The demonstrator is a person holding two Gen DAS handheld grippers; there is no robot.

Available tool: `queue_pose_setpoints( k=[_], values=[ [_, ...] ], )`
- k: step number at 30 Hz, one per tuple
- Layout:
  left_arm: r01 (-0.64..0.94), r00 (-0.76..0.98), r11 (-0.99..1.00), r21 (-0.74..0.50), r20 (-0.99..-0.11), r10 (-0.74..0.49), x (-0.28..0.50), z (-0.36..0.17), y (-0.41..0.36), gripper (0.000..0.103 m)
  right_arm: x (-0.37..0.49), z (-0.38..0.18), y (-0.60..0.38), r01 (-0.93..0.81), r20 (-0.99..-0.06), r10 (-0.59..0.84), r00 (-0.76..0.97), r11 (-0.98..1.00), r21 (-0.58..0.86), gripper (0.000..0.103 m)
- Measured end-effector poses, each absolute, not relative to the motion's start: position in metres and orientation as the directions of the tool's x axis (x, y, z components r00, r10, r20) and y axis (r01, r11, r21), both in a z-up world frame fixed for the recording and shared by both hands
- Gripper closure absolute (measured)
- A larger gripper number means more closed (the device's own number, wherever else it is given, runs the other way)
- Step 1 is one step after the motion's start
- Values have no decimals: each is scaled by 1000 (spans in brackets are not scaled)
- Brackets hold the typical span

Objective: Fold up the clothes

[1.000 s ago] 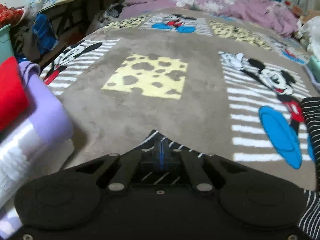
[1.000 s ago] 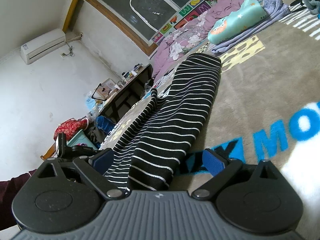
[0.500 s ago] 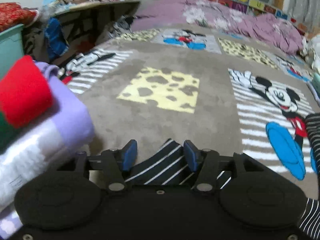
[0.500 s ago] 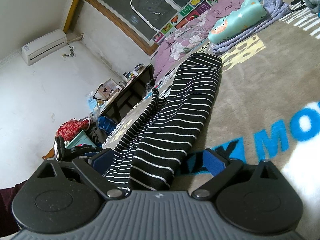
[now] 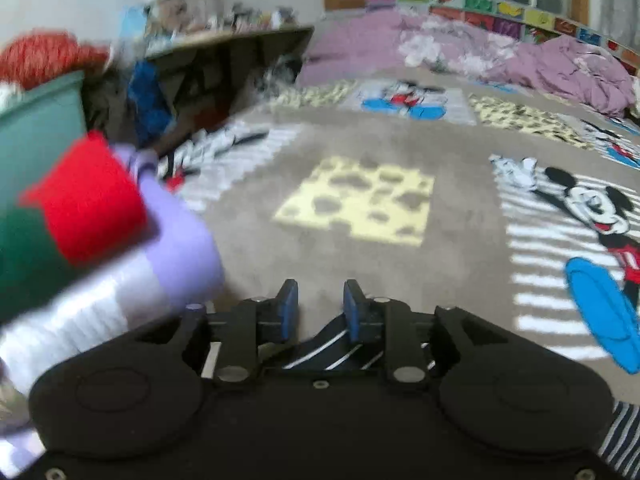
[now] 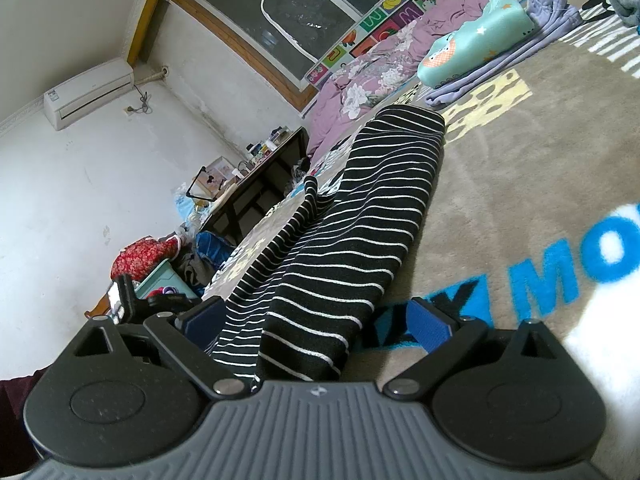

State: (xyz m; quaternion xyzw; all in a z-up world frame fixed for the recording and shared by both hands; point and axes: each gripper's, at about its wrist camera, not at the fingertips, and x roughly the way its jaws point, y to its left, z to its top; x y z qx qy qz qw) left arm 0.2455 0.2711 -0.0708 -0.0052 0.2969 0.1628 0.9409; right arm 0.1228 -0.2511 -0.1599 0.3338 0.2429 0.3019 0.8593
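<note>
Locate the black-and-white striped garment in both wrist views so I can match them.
Left wrist: striped garment low centre, a corner between the fingers, more at the bottom right corner.
Right wrist: striped garment runs from the fingers up the centre, lying on the carpet.
Shared landmark: the dark table by the wall.

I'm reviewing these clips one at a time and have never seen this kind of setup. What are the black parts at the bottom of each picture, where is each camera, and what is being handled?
No robot here: a person holds a two-finger gripper in each hand, each with a fisheye camera looking along its fingers. The black parts are the grippers themselves.

Left-wrist view: the left gripper with blue pads, its jaws closing; a corner of the striped garment lies between them, not pinched.

Right-wrist view: the right gripper stands wide open around the same black, white-striped garment, folded into a long strip on the cartoon-print blanket.

Beside the left gripper sits a pile of folded clothes, red and lilac.
</note>
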Motion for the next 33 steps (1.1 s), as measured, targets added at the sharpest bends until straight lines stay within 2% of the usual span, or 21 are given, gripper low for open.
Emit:
queue_pose_setpoints(
  k=[4,7,13,17,20,22,27,31,33],
  values=[
    [-173,807,981,88,-559,192,249,-56,222,79,123,-160,-251,-357,-217,682,699,595,720,6],
    [-26,823,997,77,-564,65,254,-50,175,72,123,-160,-251,-357,-217,682,699,595,720,6],
    [295,789,952,80,-583,-195,253,-51,85,72,123,-160,-251,-358,-217,683,698,594,720,6],
    [400,740,905,145,-634,-225,253,-66,45,72,123,-160,-252,-359,-218,684,696,594,720,6],
    [409,715,894,182,-673,-189,265,-83,36,72,124,-160,-251,-360,-219,685,695,595,719,5],
    [339,716,931,137,-679,-161,278,-85,52,77,124,-160,-251,-360,-220,685,694,595,719,5],
    [112,720,994,7,-690,-76,307,-88,100,77,124,-159,-250,-361,-221,686,693,596,718,5],
    [34,745,997,-70,-664,-72,309,-77,123,77,124,-159,-250,-362,-221,687,692,596,717,5],
    [68,757,995,-71,-646,-98,306,-70,118,77,124,-159,-250,-362,-221,687,692,595,717,4]
  ],
)
